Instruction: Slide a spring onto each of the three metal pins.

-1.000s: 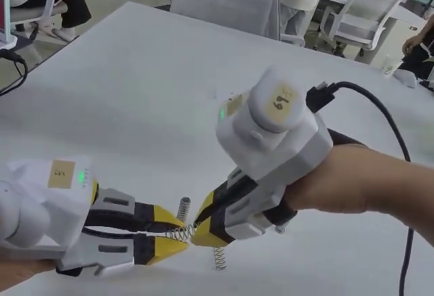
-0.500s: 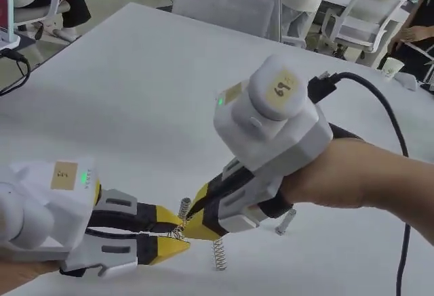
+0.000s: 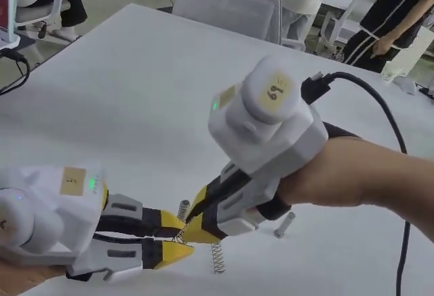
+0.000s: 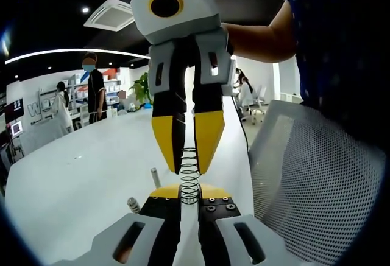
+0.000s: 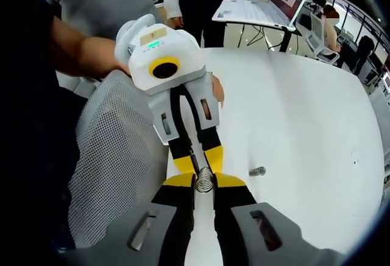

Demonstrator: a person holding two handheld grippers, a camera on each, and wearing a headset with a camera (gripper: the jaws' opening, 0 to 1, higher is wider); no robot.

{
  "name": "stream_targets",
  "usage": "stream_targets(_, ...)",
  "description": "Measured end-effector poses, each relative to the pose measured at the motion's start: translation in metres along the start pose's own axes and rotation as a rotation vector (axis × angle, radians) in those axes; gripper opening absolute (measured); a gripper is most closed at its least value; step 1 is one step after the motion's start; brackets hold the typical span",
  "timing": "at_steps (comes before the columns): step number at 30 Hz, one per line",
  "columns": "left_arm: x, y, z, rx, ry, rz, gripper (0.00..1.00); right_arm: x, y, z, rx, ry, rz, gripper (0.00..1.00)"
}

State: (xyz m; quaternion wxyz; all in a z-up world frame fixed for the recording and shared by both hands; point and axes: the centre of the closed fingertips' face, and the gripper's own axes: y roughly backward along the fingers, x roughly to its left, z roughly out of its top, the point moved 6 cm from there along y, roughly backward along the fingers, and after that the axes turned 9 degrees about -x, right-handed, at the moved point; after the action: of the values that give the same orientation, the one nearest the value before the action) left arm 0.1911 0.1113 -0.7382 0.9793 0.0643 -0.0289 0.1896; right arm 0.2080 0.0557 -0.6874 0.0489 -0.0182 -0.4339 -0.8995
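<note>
Jaws of the right gripper (image 5: 204, 184) pinch one end of a small coiled steel spring (image 4: 189, 171). The yellow-tipped jaws of the left gripper (image 4: 189, 193) are pressed together on its other end. Whether a pin runs inside the coils cannot be told. Compared with the head view a second ago, the two sets of tips have drawn closer and less spring shows between them, so the spring is probably being pushed along or compressed. A short bare metal pin (image 3: 285, 225) lies on the white table (image 3: 135, 93) near the right gripper, and a loose spring (image 3: 217, 259) lies just beside the tips, so at least one pin seems unfinished.
</note>
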Motion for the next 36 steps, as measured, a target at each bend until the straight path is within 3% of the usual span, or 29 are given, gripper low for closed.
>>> stream_targets(3,0.0007,0.0011,0.0023,-0.022,0.008,0.004,0.02,0.0003,-0.0027,-0.001,0.003,0.003,0.004,0.09)
stream_targets(23,0.0017,0.0008,0.0028,-0.035,0.016,0.013,0.02,-0.0021,-0.004,-0.0033,0.011,0.005,0.002,0.09)
stream_targets(36,0.0027,-0.0046,-0.0009,-0.044,0.029,0.026,0.03,-0.0045,-0.0044,-0.006,0.052,0.013,-0.02,0.08)
